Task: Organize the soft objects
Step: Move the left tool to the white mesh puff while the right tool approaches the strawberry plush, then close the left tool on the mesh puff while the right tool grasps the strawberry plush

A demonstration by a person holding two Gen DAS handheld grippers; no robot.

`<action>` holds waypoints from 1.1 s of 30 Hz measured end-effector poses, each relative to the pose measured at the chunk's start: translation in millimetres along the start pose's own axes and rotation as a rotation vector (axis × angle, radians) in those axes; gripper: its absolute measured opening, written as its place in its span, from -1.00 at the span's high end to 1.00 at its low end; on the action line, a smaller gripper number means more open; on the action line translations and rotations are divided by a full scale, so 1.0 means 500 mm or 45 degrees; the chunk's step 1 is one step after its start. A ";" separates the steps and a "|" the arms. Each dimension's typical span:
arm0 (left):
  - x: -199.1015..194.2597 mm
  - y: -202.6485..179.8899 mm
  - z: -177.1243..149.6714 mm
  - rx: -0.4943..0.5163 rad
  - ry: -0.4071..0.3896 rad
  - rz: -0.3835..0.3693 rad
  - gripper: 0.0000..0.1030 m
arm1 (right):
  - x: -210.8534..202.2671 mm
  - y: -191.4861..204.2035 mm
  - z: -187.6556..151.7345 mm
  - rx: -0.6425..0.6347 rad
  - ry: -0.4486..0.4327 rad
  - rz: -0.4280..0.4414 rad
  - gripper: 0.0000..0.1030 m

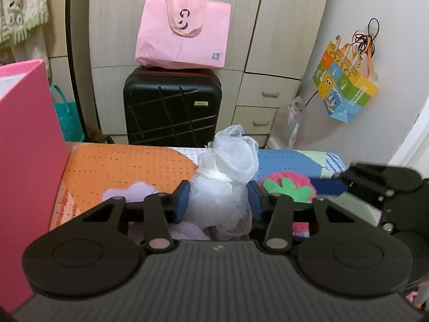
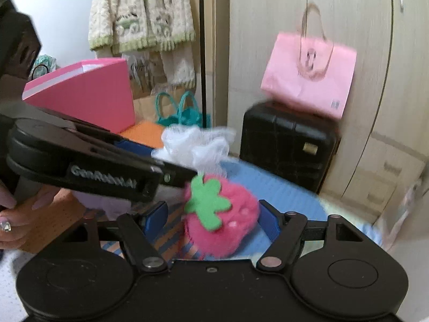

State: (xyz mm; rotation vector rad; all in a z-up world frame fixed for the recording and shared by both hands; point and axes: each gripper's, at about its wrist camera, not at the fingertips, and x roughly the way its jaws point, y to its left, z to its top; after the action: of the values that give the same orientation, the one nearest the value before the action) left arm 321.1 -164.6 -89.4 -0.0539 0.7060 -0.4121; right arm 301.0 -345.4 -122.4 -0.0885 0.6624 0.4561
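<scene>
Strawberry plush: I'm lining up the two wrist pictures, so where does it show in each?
Left wrist: strawberry plush sits right of centre, just beyond the left tool's right finger, beside the white mesh bath pouf.
Right wrist: strawberry plush at centre, between the right tool's fingers.
Shared landmark: black suitcase.

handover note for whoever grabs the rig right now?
Left gripper: shut on white mesh pouf, held above the mat.
Right gripper: open, fingers either side of the strawberry plush, not clamped.
Lilac soft piece lies on the mat below the left gripper.
Pink box stands at the mat's left edge.
Done: nothing visibly put away. Left: all three.
</scene>
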 end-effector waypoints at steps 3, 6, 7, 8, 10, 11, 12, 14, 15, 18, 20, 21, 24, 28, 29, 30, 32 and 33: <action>-0.002 -0.009 -0.003 0.052 0.004 0.012 0.24 | -0.007 -0.003 -0.008 0.033 -0.021 -0.014 -0.14; -0.002 -0.020 -0.008 0.095 -0.001 0.025 0.32 | -0.014 -0.009 -0.014 0.075 -0.035 -0.012 0.00; -0.003 -0.023 -0.010 0.109 -0.005 0.031 0.34 | -0.015 -0.008 -0.016 0.082 -0.038 -0.011 0.03; -0.003 -0.026 -0.012 0.121 -0.009 0.035 0.35 | -0.016 -0.005 -0.019 0.082 -0.043 -0.021 0.04; -0.005 -0.028 -0.014 0.131 -0.016 0.040 0.39 | -0.017 0.005 -0.022 0.063 -0.045 -0.053 0.05; -0.007 -0.028 -0.014 0.131 -0.018 0.041 0.40 | -0.019 0.011 -0.024 0.055 -0.048 -0.071 0.05; -0.008 -0.028 -0.015 0.131 -0.022 0.043 0.42 | -0.021 0.015 -0.026 0.056 -0.049 -0.086 0.05; -0.011 -0.029 -0.015 0.136 -0.026 0.047 0.44 | -0.027 0.020 -0.028 0.072 -0.050 -0.116 0.06; -0.012 -0.029 -0.015 0.136 -0.029 0.049 0.45 | -0.030 0.023 -0.029 0.085 -0.050 -0.133 0.06; -0.021 -0.029 -0.017 0.128 -0.037 0.050 0.46 | -0.043 0.026 -0.036 0.114 -0.053 -0.185 0.05; -0.028 -0.031 -0.019 0.133 -0.046 0.043 0.46 | -0.056 0.026 -0.042 0.128 -0.063 -0.218 0.05; -0.032 -0.032 -0.021 0.139 -0.045 0.037 0.46 | -0.063 0.027 -0.044 0.134 -0.069 -0.229 0.05; -0.043 -0.034 -0.025 0.138 -0.056 0.022 0.46 | -0.089 0.033 -0.051 0.144 -0.092 -0.256 0.05; -0.067 -0.039 -0.030 0.136 -0.085 -0.003 0.46 | -0.117 0.045 -0.064 0.164 -0.108 -0.273 0.05; -0.074 -0.038 -0.030 0.134 -0.092 -0.010 0.46 | -0.122 0.047 -0.068 0.170 -0.111 -0.277 0.05; -0.084 -0.039 -0.031 0.131 -0.099 -0.019 0.46 | -0.127 0.049 -0.070 0.176 -0.112 -0.283 0.05; -0.100 -0.040 -0.034 0.134 -0.103 -0.033 0.46 | -0.138 0.056 -0.075 0.194 -0.112 -0.302 0.05; -0.109 -0.040 -0.036 0.139 -0.107 -0.040 0.46 | -0.143 0.060 -0.078 0.204 -0.105 -0.316 0.05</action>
State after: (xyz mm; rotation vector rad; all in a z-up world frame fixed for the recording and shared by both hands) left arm 265.3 -160.5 -65.7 0.0209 0.5996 -0.4753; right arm 216.1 -354.6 -107.3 0.0003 0.5954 0.1660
